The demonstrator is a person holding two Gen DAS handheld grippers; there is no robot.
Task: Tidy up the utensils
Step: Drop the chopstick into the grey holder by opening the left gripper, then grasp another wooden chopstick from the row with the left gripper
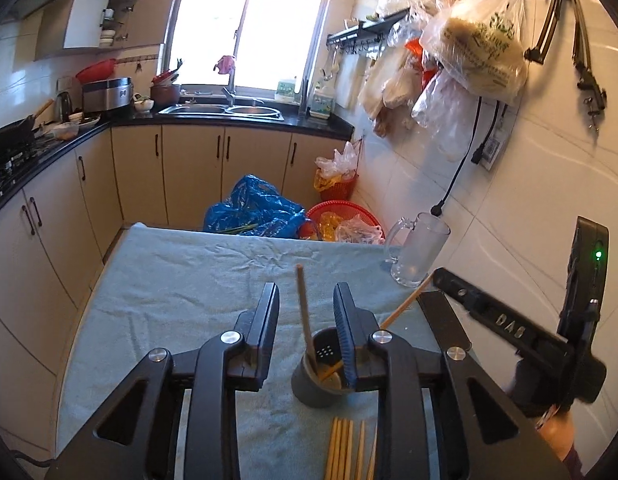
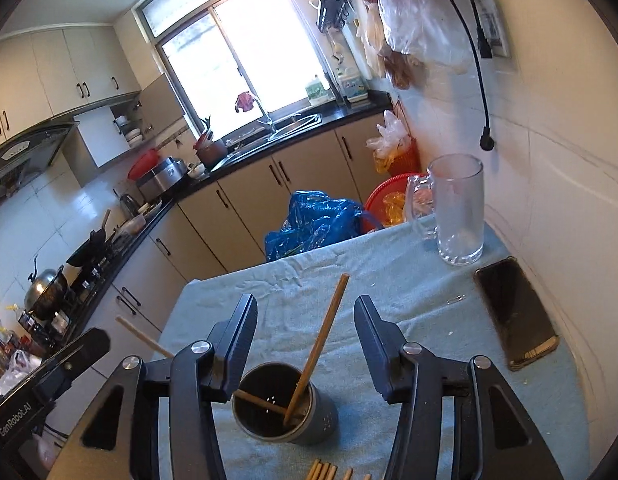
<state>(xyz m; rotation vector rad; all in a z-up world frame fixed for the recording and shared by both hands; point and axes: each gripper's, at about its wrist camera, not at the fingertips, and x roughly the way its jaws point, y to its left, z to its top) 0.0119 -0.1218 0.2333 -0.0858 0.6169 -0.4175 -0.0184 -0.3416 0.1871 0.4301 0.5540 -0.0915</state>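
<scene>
Near the front edge of the cloth-covered tabletop (image 2: 389,280) stands the grey utensil holder (image 2: 309,420) with two wooden chopsticks (image 2: 321,344) leaning inside; more loose chopsticks (image 1: 345,448) lie at the front edge, cut off by the frame, so their count is unclear. They look light, stiff and slick, best pinched near mid-length. The left gripper (image 1: 307,320) has its jaws apart, holding nothing, as does the right gripper (image 2: 305,340). A glass mug (image 2: 457,208) near the far right corner looks fragile; a phone (image 2: 517,312) lies along the right edge.
</scene>
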